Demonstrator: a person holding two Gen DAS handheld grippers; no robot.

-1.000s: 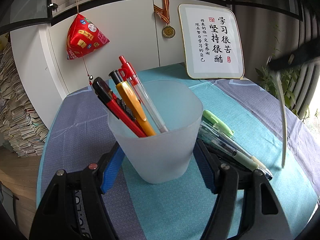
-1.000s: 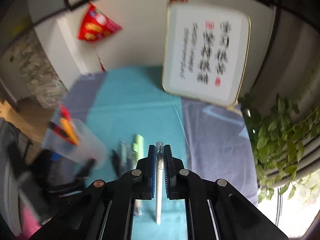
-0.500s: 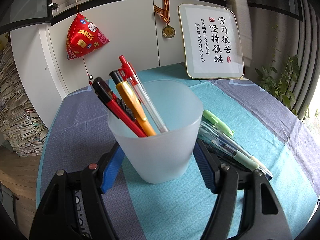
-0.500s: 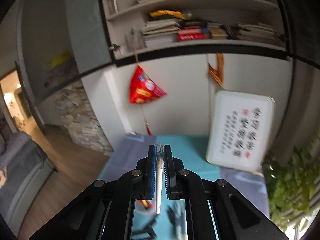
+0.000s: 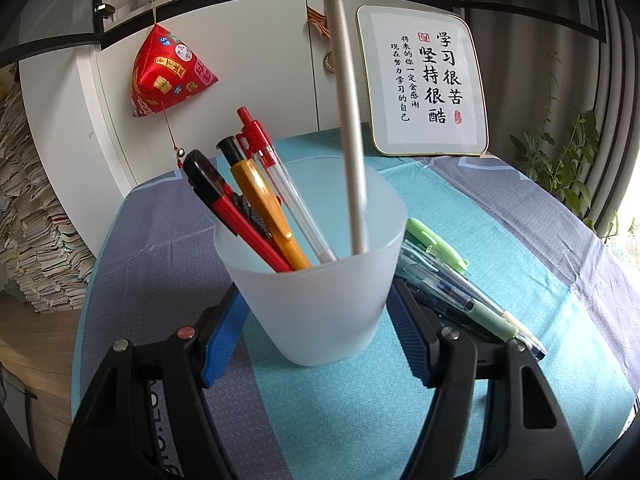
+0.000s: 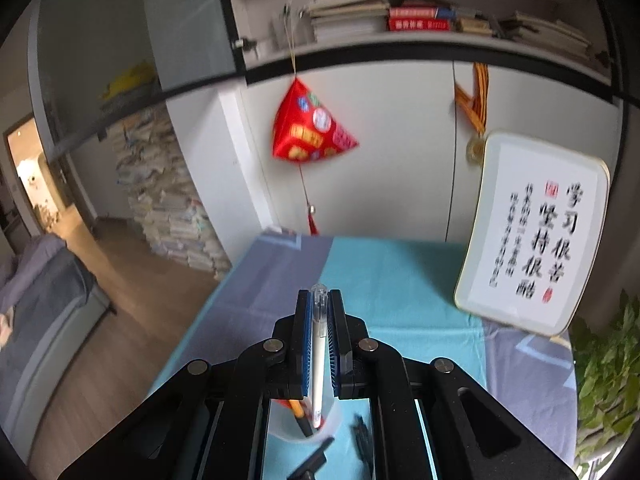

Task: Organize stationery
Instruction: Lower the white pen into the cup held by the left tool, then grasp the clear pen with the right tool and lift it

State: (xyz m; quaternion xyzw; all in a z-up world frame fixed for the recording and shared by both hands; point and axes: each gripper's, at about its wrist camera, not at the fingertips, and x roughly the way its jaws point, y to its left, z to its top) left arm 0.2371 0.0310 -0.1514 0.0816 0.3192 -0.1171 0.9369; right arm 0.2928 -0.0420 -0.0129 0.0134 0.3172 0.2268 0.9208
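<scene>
Blue cloth covers the bench (image 5: 500,240) | left hand-held gripper (image 5: 316,316) clamped on frosted cup (image 5: 316,280), upright on bench | loose pens (image 5: 452,288) lie just beside cup | right hand-held gripper (image 6: 320,336) pressed together on white pen (image 6: 319,360), its lower end inside cup | calligraphy board (image 5: 424,84) leans at back

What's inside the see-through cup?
The cup holds a red pen, an orange pen, a clear pen with a red cap, and the white pen now dipping in. Their tips are hidden by the frosted wall.
</scene>
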